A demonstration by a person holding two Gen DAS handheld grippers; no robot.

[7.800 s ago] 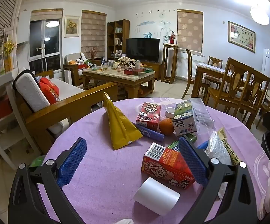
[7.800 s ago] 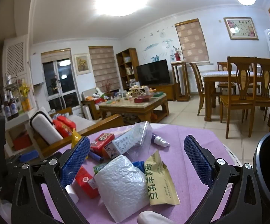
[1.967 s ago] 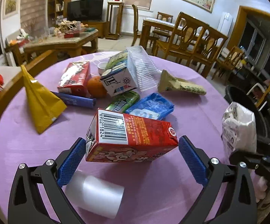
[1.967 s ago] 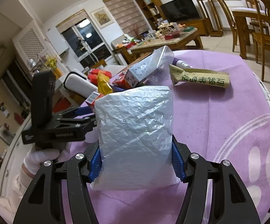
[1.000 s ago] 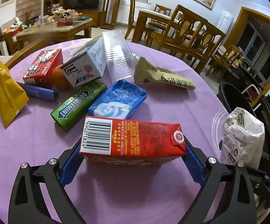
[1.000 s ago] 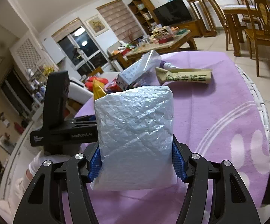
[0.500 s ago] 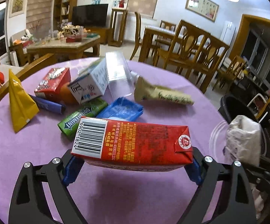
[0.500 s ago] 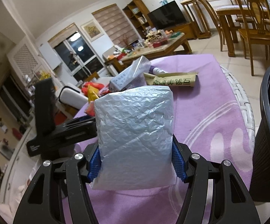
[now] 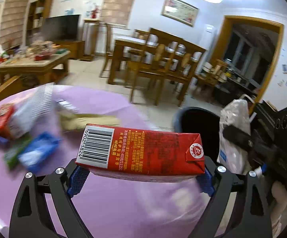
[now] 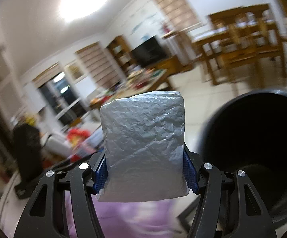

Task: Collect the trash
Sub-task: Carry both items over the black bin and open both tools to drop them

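Here left tongs clamp boxy red carton; right tongs pinch dimpled (silvery) mailer.

The carton is red with a white barcode panel and a round white seal. The mailer is silver-grey with a bubble pattern, the tablecloth lilac, the bin black.

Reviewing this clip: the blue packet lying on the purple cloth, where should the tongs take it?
Probably across the short width of the blue packet, coming from above. It lies flat, and the green pack crowds one long side. Motion blur hides its edges.
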